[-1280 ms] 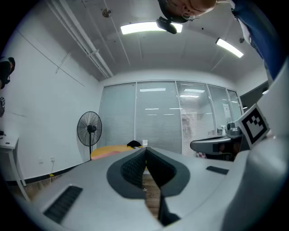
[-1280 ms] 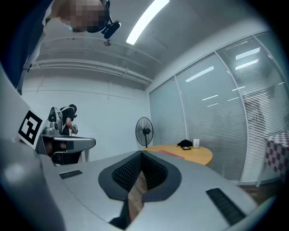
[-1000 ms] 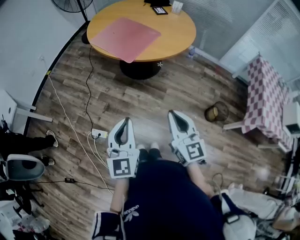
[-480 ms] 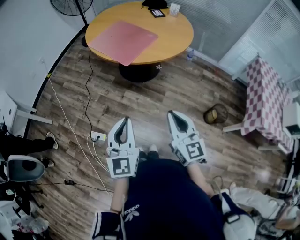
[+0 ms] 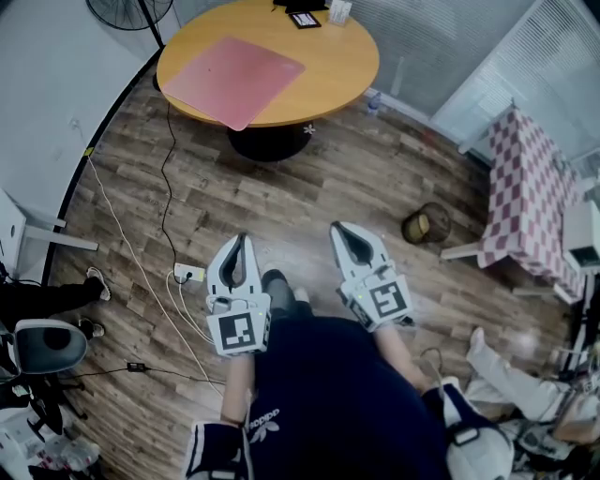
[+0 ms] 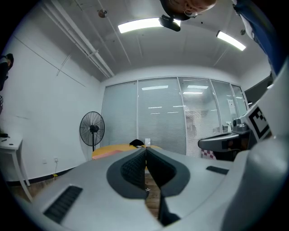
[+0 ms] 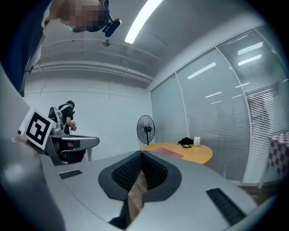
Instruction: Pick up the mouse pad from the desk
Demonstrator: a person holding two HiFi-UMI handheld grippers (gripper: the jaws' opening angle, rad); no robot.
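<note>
The pink mouse pad (image 5: 232,77) lies flat on the left part of a round wooden table (image 5: 347,66), its near corner reaching over the table's edge. Both grippers are held over the wooden floor, well short of the table. My left gripper (image 5: 235,242) is shut and holds nothing. My right gripper (image 5: 339,230) is also shut at the tips and holds nothing. In the left gripper view, the pad (image 6: 106,154) shows far off beyond the closed left gripper (image 6: 145,151). The right gripper view shows the pad (image 7: 166,151) on the table (image 7: 198,155) beyond the right gripper (image 7: 141,153).
A black object and a phone (image 5: 305,19) and a small white holder (image 5: 339,11) sit at the table's far edge. A standing fan (image 5: 127,9) is left of the table. A power strip (image 5: 187,275) with cables, a wicker basket (image 5: 427,225) and checked-cloth furniture (image 5: 530,202) are on the floor.
The table and pad have slid left and slightly up in the head view. Both grippers have shifted a little with the person, and a dark shoe now shows between them. The jaws stay closed.
</note>
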